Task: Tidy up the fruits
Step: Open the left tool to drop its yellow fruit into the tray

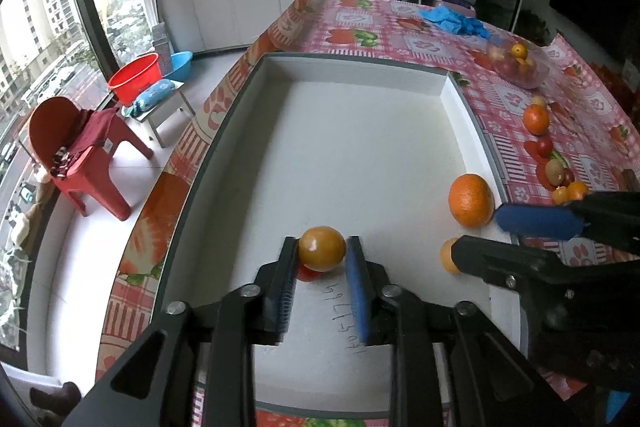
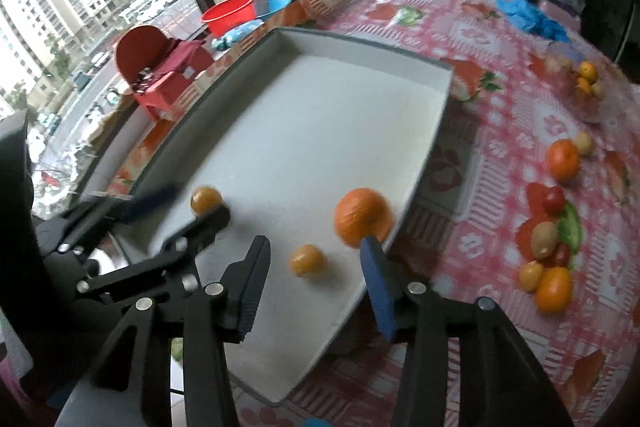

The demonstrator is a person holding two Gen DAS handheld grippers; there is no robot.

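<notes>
Now parted: left gripper (image 1: 322, 247) loosely straddling kumquat (image 1: 322, 247) in tray (image 1: 352, 71); right gripper (image 2: 314, 259) released, small orange (image 2: 307, 259) between fingers, big orange (image 2: 362, 215) just beyond blue pad.

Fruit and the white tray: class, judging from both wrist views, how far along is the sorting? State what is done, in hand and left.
Done: three orange fruits lie in the white tray, including a large orange.
In hand: nothing gripped. A small orange fruit sits between the open left hand-held gripper; another lies between the open right hand-held gripper.
Left: loose fruit on the tablecloth, plus a clear bag of fruit.
</notes>
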